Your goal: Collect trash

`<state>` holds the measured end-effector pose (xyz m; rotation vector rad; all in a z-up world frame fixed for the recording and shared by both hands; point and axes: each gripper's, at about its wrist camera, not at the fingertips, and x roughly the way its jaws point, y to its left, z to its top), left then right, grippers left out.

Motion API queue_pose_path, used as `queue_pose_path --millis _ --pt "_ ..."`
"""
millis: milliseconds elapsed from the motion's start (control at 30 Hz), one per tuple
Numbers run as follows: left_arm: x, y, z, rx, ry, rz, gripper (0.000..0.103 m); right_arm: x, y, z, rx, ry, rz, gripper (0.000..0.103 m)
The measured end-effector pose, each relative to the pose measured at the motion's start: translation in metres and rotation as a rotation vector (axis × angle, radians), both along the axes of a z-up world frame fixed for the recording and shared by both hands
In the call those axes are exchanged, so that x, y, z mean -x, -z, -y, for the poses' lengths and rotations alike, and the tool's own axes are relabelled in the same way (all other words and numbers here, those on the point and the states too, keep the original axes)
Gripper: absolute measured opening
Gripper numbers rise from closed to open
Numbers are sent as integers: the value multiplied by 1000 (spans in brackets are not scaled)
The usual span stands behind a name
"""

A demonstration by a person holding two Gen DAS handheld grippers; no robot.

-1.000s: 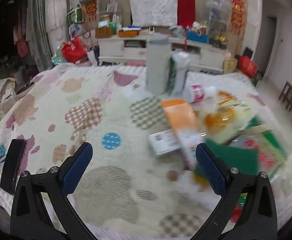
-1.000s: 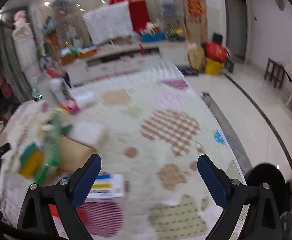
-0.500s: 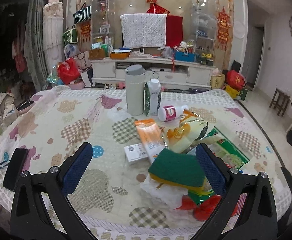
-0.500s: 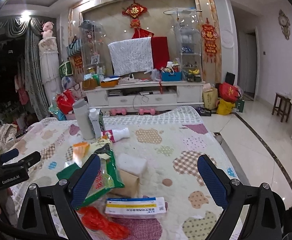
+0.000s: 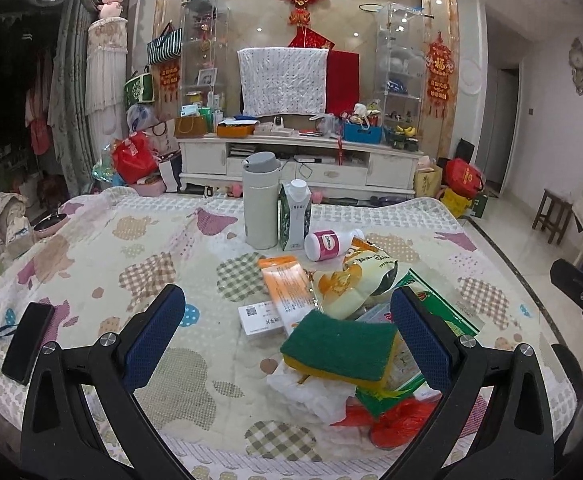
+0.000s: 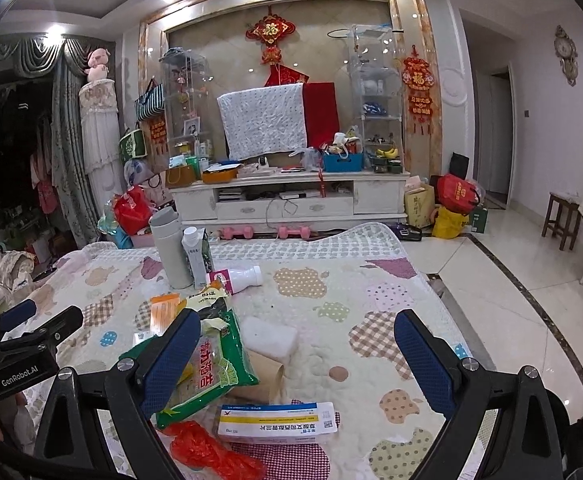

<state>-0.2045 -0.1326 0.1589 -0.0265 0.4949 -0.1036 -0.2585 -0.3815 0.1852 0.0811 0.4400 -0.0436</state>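
Note:
A heap of trash lies on the quilted table [image 5: 91, 248]: a green and yellow sponge [image 5: 341, 350], an orange packet [image 5: 285, 286], a small white box [image 5: 261, 320], a yellow snack bag [image 5: 355, 280], a green wrapper [image 6: 211, 364], a red plastic bag [image 6: 211, 454], a blue and white medicine box [image 6: 277, 420] and a white bottle [image 6: 239, 278] on its side. My left gripper [image 5: 287, 340] is open, hovering just before the sponge. My right gripper [image 6: 297, 360] is open above the table, over a white pad [image 6: 269, 338] and brown paper [image 6: 261, 376].
A grey flask [image 5: 260, 200] and a milk carton [image 5: 294, 216] stand upright at the back of the heap. A black phone [image 5: 27, 342] lies near the left edge. A cluttered white cabinet [image 5: 299, 164] lines the far wall; a wooden stool [image 6: 563, 220] stands on the tiled floor at right.
Both views have swung up and steadied from a blurred sweep over the table. Both grippers stay open and hold nothing.

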Motion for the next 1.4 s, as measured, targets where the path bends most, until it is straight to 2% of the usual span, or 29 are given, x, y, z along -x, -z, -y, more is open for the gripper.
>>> queue_pose_path --millis 1400 --pt "1 6 3 16 6 -5 102 -1 0 1 5 10 11 96"
